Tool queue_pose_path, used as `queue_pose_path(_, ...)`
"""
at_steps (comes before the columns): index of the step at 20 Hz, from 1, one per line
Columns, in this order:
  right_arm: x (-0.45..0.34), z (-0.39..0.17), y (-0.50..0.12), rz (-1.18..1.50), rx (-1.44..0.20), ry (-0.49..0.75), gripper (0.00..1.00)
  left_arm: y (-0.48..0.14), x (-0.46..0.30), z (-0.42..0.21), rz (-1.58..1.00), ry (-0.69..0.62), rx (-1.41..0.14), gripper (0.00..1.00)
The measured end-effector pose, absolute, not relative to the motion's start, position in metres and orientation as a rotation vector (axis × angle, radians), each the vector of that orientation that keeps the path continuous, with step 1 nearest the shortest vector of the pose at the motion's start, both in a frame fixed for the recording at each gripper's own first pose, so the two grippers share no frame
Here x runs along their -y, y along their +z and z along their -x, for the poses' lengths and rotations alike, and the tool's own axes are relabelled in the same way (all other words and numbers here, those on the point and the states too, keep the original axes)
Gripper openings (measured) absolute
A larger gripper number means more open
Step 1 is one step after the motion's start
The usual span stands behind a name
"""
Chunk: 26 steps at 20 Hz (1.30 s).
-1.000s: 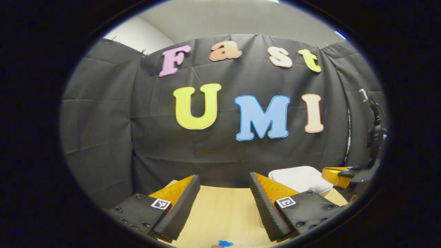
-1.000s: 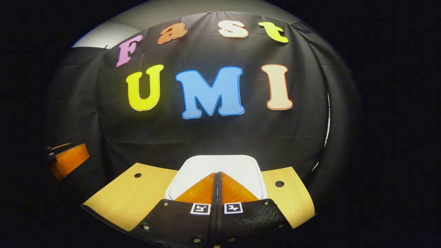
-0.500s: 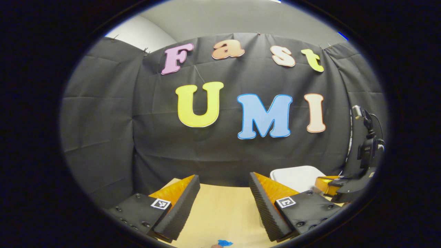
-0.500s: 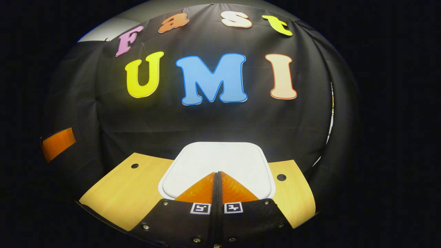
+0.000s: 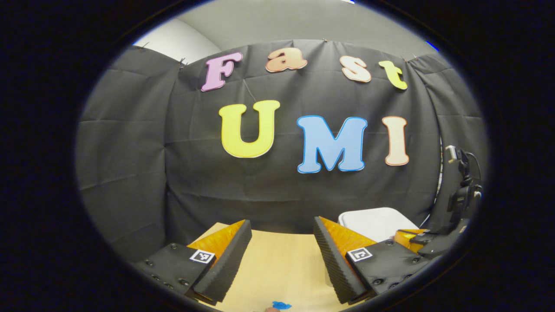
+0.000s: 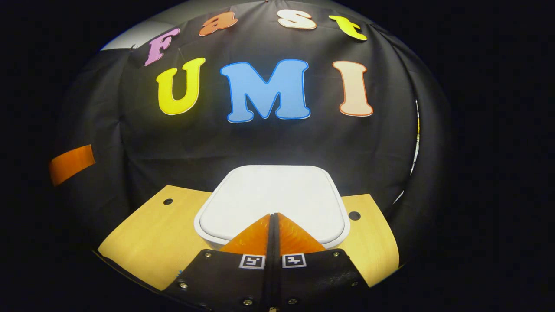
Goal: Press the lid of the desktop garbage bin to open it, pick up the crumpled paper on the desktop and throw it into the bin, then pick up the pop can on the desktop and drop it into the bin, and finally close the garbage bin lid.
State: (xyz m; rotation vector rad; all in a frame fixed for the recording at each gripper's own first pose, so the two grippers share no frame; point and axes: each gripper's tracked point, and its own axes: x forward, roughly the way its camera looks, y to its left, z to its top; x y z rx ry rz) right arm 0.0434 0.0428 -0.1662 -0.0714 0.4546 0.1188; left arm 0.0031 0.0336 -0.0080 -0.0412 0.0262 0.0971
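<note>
In the right gripper view, the right gripper (image 6: 273,215) is pointing forward with its two fingers pressed together, nothing between them. Its tips are lying over the near edge of the white lid (image 6: 272,200) of the garbage bin (image 6: 204,229); I cannot tell if they are touching the lid or hovering just above it. The lid is lying flat and closed on the bin. The bin is standing on the wooden table (image 6: 149,242), against the black cloth wall (image 6: 269,143) at 12 o'clock. Two small round holes are showing in the table top, one on each side of the bin.

In the left gripper view, the left gripper (image 5: 282,229) is holding its fingers wide apart, with only bare table (image 5: 277,264) between them. The bin's lid (image 5: 373,222) is sitting at about 4 o'clock, just behind the left gripper's right-hand finger. The right gripper (image 5: 412,238) is reaching over it from the right edge, with its camera mount rising above it. At 6 o'clock, at the very bottom, a small blue thing (image 5: 281,305) is lying on the table; it is too cut off to identify.
</note>
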Motion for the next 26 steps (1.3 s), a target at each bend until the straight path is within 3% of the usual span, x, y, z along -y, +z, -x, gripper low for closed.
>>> queue_pose_path(12, -0.043, -0.040, -0.159, 0.058, -0.426, 0.132, 0.01, -0.010, -0.033, 0.001, 0.057, 0.093, -0.033, 1.00)
queue_pose_path(15, -0.042, -0.039, -0.156, 0.009, -0.439, 0.131, 0.00, -0.010, -0.034, 0.001, 0.058, 0.093, -0.033, 0.89)
queue_pose_path(20, -0.044, -0.041, -0.127, 0.001, -0.368, 0.134, 0.00, -0.012, -0.034, -0.003, 0.061, 0.096, -0.038, 1.00)
queue_pose_path(26, -0.042, -0.043, -0.095, -0.036, -0.301, 0.127, 0.00, -0.017, -0.035, -0.008, 0.080, 0.090, -0.053, 1.00)
